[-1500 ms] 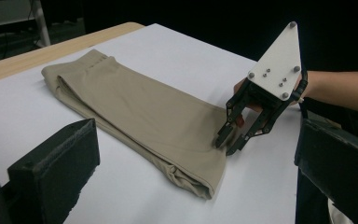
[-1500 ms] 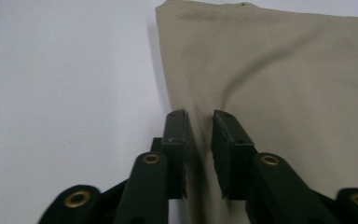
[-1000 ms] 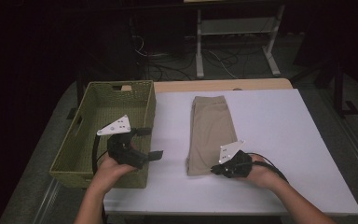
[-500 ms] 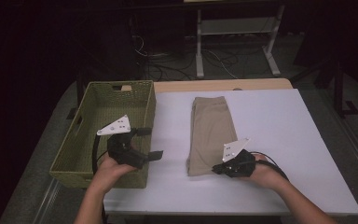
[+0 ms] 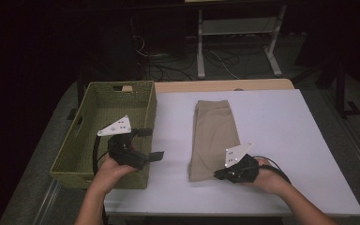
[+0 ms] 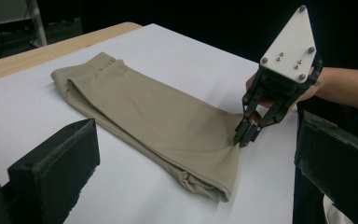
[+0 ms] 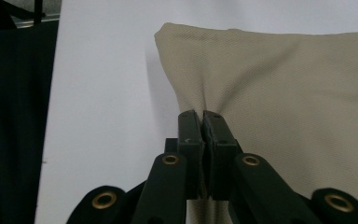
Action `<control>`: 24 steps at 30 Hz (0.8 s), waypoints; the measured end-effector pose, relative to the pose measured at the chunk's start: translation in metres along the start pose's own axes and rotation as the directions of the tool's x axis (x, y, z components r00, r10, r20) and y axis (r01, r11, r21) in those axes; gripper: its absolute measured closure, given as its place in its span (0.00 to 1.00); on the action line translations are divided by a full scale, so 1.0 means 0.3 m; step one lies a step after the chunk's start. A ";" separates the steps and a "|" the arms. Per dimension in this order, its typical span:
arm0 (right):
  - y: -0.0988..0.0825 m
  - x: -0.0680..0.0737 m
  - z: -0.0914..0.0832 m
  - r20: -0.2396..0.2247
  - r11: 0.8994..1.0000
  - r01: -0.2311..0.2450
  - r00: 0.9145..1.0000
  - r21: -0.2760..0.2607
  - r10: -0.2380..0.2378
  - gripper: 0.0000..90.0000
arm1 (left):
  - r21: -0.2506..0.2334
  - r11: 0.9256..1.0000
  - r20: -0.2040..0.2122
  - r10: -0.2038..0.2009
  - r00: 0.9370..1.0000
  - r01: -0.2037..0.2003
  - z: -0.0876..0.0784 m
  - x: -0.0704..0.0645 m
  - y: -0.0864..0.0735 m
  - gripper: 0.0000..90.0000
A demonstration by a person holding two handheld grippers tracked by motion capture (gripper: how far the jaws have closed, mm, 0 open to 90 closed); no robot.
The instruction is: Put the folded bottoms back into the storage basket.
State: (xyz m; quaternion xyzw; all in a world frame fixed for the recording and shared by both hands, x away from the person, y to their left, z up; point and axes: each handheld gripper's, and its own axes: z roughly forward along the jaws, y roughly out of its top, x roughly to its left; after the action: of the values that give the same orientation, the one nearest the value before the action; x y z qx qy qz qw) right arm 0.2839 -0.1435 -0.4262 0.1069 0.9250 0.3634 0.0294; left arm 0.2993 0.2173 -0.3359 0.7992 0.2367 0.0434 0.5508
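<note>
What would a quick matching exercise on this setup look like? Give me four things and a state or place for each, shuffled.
1. right gripper
2. left gripper
3. khaki trousers
4. green basket

A. jaws wide apart, holding nothing
B. folded flat on the white table
C. shut on the cloth's near edge
D. at the table's left edge

Pairs: 1-C, 2-A, 3-B, 4-D
</note>
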 end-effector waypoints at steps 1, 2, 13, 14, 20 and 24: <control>-0.001 0.004 -0.001 -0.004 1.000 0.000 1.000 -0.001 0.000 0.95 | 0.000 1.000 0.000 0.002 1.000 -0.002 0.000 0.000 0.000 0.00; -0.001 0.015 -0.005 -0.009 1.000 0.000 1.000 0.001 0.000 0.95 | -0.001 1.000 -0.001 0.002 1.000 -0.002 0.000 -0.001 0.000 0.00; -0.020 0.060 -0.015 -0.037 1.000 0.008 0.999 0.007 -0.007 0.95 | -0.001 1.000 -0.001 0.002 1.000 -0.002 0.000 -0.001 0.000 0.00; -0.024 0.063 -0.016 -0.038 1.000 0.010 0.999 0.007 -0.010 0.95 | -0.001 1.000 -0.001 0.002 1.000 -0.002 0.000 -0.001 0.000 0.00; -0.048 0.088 -0.028 -0.057 1.000 0.003 0.998 0.014 -0.002 0.95 | 0.000 1.000 -0.002 0.003 1.000 -0.003 0.000 -0.001 0.000 0.00; -0.060 0.099 -0.030 -0.062 1.000 -0.003 0.998 0.020 0.005 0.95 | 0.002 1.000 -0.002 0.003 1.000 -0.003 0.001 -0.001 0.000 0.00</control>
State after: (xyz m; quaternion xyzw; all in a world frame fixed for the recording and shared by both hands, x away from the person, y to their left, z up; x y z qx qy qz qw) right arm 0.2506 -0.1559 -0.4312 0.0977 0.9288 0.3576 -0.0009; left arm 0.2991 0.2169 -0.3359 0.7999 0.2362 0.0449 0.5499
